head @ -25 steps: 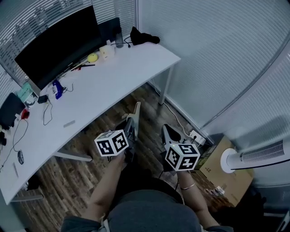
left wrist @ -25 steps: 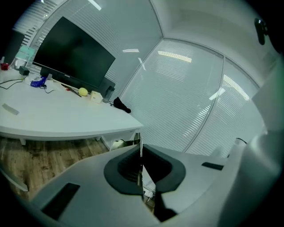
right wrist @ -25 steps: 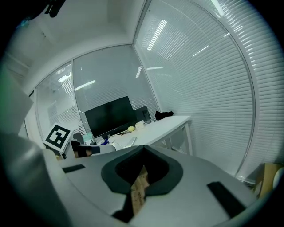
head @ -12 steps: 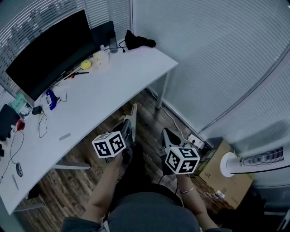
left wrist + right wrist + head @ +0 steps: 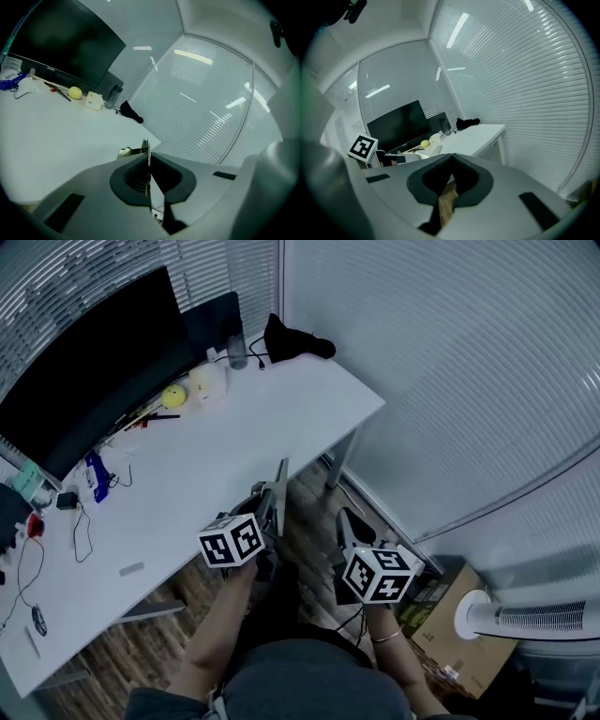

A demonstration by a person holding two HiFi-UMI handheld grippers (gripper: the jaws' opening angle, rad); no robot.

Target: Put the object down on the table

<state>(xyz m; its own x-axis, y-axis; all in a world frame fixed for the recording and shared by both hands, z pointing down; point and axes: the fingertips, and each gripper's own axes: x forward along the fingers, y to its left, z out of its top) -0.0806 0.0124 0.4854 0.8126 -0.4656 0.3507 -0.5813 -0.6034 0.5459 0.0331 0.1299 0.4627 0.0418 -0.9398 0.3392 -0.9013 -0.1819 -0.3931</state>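
My left gripper [image 5: 274, 507] is shut on a thin flat pale plate [image 5: 281, 482] that stands on edge and points at the near edge of the white table [image 5: 234, 446]. In the left gripper view the plate [image 5: 146, 144] shows edge-on, pinched between the dark pads of the gripper [image 5: 147, 157], with the table [image 5: 56, 126] beyond it. My right gripper [image 5: 345, 526] hangs beside it over the wooden floor, off the table's corner. In the right gripper view its jaws [image 5: 451, 159] meet with nothing between them.
At the table's back stand a large black monitor [image 5: 84, 362], a yellow ball [image 5: 173, 396], a white box [image 5: 208, 381], a bottle [image 5: 236, 348] and a black cloth [image 5: 292, 338]. Cables and small items lie at its left. A cardboard box [image 5: 441, 634] and white fan [image 5: 525, 620] stand right.
The table has come nearer to the grippers. The plate's tip now reaches the table's near edge instead of hanging over the floor. Both grippers keep their hold and spacing.
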